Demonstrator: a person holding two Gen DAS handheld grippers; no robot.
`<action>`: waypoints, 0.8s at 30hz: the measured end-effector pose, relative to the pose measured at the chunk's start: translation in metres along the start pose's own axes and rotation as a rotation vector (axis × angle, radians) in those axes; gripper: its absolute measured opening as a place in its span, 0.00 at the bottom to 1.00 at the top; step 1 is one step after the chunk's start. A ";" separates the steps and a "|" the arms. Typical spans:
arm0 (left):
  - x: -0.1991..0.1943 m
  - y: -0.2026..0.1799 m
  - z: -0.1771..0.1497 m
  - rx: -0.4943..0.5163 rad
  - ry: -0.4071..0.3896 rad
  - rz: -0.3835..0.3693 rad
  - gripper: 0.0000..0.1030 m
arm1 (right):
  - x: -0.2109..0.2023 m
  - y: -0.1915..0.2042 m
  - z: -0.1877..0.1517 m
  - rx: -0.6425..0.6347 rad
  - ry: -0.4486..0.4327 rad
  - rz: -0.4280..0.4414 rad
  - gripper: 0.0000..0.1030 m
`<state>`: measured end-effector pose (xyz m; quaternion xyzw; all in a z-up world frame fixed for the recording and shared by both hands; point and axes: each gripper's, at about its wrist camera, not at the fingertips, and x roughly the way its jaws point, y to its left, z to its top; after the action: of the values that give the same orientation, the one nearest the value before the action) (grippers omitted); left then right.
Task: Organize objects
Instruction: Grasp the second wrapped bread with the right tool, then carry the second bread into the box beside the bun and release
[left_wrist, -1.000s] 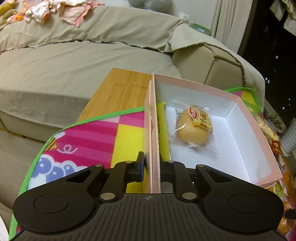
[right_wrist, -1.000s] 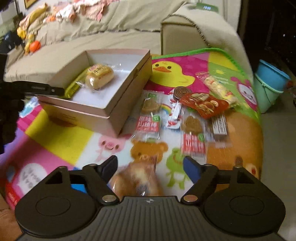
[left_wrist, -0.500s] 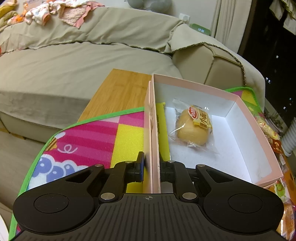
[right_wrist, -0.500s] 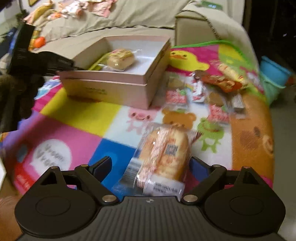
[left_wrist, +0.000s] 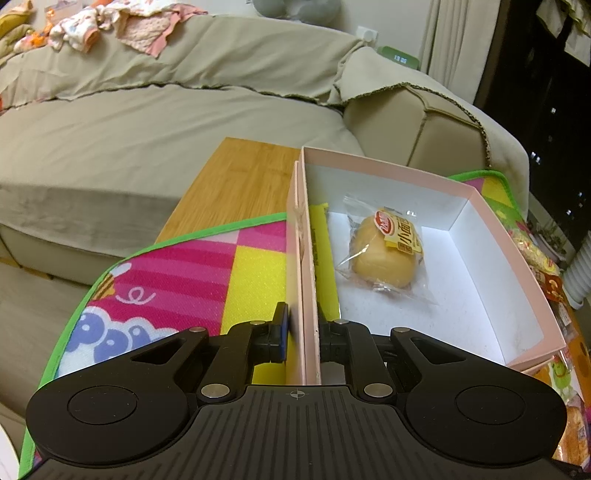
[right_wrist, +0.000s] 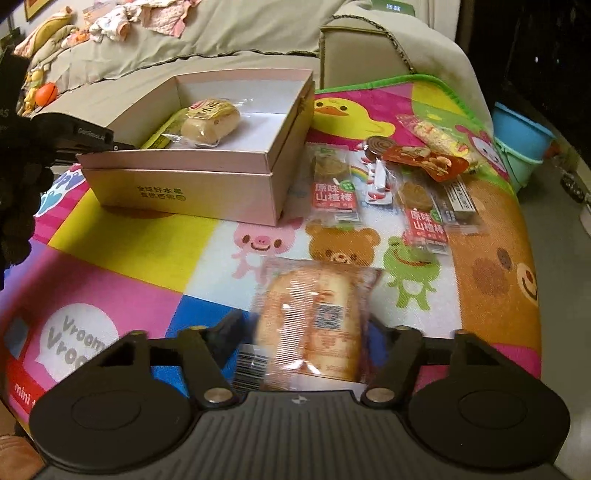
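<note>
— Where's the box? 
— On the mat; the left gripper (left_wrist: 301, 332) clamps the pink box (left_wrist: 517, 266) wall.

— And the right gripper (right_wrist: 306, 332)? 
— Jaws just closing around the wrapped bread (right_wrist: 314, 325), at six o'clock from the box; contact unclear.

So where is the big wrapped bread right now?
In the right wrist view the wrapped bread lies on the play mat between the right gripper's closing jaws, nearer than the pink box.

Bun (right_wrist: 208, 122) in box (right_wrist: 192, 188); snack packets (right_wrist: 384, 184) right of it on mat (right_wrist: 147, 258).
</note>
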<state>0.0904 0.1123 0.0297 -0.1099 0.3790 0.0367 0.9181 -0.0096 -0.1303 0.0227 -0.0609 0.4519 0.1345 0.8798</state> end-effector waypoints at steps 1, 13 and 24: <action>0.000 0.000 0.000 0.000 0.000 0.000 0.14 | 0.000 -0.001 0.000 0.004 0.002 0.001 0.57; -0.001 -0.002 -0.002 0.022 -0.004 0.007 0.13 | -0.014 0.000 -0.003 0.003 0.027 0.050 0.53; -0.002 -0.002 -0.002 0.039 -0.008 0.000 0.14 | -0.045 0.003 0.034 -0.004 -0.038 0.123 0.53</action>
<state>0.0876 0.1103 0.0301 -0.0919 0.3762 0.0298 0.9215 -0.0086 -0.1280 0.0790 -0.0323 0.4377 0.1906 0.8781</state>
